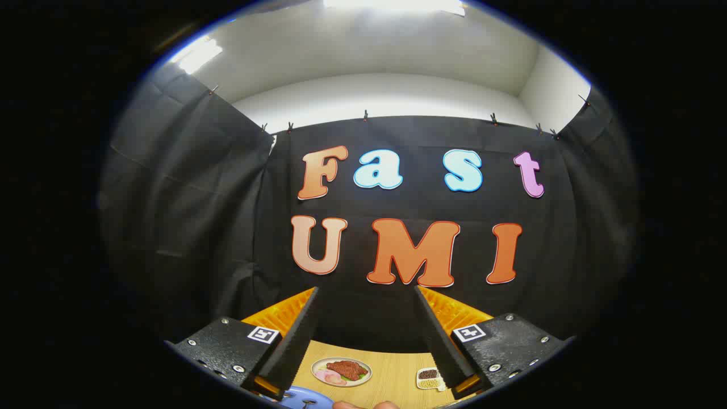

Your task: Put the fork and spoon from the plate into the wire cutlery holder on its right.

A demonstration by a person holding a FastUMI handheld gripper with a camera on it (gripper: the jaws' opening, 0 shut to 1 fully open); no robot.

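The surface (392, 378) looked like pale wood with a fine straight grain and a matt finish. The blue plate (306, 397) had a smooth, faintly glossy face. The fingers (295, 335), standing wide apart, carried ridged, rough-looking inner faces. The booth wall (199, 216) was matt, creased cloth.

Black cloth booth wall (187, 216), white wall (375, 96) above, bright ceiling light (395, 4), wooden table (392, 378).
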